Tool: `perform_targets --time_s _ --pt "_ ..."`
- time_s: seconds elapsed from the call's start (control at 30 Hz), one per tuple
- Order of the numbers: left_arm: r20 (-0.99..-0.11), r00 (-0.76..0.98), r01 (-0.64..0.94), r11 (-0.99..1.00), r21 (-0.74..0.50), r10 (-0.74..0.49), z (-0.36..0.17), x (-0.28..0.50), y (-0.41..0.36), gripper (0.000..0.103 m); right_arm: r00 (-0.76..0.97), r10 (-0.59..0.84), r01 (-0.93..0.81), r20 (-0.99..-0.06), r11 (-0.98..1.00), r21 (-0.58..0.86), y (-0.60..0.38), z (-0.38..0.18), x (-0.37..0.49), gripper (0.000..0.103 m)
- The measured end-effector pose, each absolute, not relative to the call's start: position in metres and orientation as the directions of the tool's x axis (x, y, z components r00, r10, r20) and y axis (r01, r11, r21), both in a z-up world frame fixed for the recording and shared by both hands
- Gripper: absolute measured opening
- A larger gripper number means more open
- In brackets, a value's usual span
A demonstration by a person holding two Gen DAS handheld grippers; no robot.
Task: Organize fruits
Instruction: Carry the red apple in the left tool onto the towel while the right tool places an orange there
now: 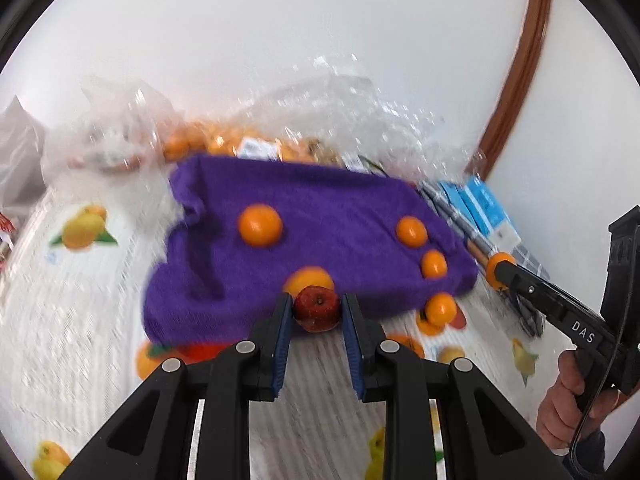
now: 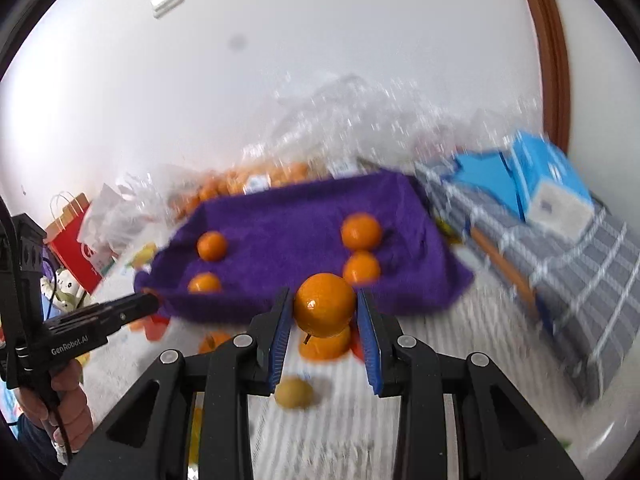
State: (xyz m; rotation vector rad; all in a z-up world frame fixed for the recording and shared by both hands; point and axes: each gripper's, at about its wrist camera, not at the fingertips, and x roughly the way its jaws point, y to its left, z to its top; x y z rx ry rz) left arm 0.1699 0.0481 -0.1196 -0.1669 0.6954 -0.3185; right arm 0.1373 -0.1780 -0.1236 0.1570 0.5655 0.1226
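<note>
My left gripper (image 1: 317, 308) is shut on a red apple (image 1: 317, 309), held just above the near edge of a purple towel (image 1: 320, 200). Several oranges lie on the towel, one at the left (image 1: 260, 225), two at the right (image 1: 411, 232). My right gripper (image 2: 325, 310) is shut on an orange (image 2: 325, 306) above the towel's (image 2: 288, 232) near edge. It also shows in the left wrist view (image 1: 500, 271) at the towel's right corner. Oranges (image 2: 361, 231) lie on the towel in the right wrist view too.
The table wears a white cloth printed with fruit (image 1: 84, 228). Clear plastic bags of oranges (image 1: 224, 144) stand behind the towel. Blue boxes (image 2: 548, 184) and a grey checked cloth (image 2: 580, 280) lie at the right. A red paper bag (image 2: 76, 240) stands at the left.
</note>
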Motion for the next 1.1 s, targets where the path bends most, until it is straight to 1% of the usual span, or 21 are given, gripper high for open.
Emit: perform_targets --time_s 0.17,0.27,0.4,0.53,0.63,0.8,0.93,1.1 --pt "-0.578 0.764 0.168 0.954 -0.248 -0.285 -0.102 0.198 0.060 0.024 0.844 0.163 -0.095 -0.511 0.983 0.157 -0.167 -0.109 0.172 0.032" --pt "-0.572 0.784 0.129 0.966 -0.226 -0.238 -0.107 0.216 0.063 0.024 0.838 0.173 -0.108 -0.518 0.982 0.153 -0.158 -0.112 0.191 0.032" --pt "-0.594 0.761 0.118 0.956 -0.269 -0.261 -0.125 0.229 0.070 0.024 0.817 0.183 -0.112 -0.546 0.981 0.161 -0.150 -0.132 0.210 0.032" --pt "-0.632 0.732 0.107 0.959 -0.264 -0.256 -0.141 0.237 0.068 0.024 0.790 0.178 -0.110 -0.586 0.983 0.150 -0.148 -0.151 0.217 0.032" --pt "-0.633 0.726 0.112 0.954 -0.279 -0.270 -0.144 0.237 0.066 0.024 0.777 0.188 -0.123 -0.601 0.981 0.148 -0.143 -0.157 0.219 0.032" --pt "-0.632 0.733 0.112 0.962 -0.249 -0.249 -0.148 0.236 0.060 0.024 0.770 0.173 -0.144 -0.614 0.985 0.097 -0.132 -0.166 0.218 0.032" --pt "-0.649 0.722 0.108 0.966 -0.237 -0.240 -0.152 0.239 0.058 0.024 0.765 0.177 -0.146 -0.619 0.984 0.101 -0.131 -0.168 0.221 0.032" --pt "-0.645 0.725 0.109 0.964 -0.241 -0.243 -0.153 0.239 0.057 0.024 0.753 0.172 -0.130 -0.635 0.985 0.113 -0.134 -0.171 0.224 0.033"
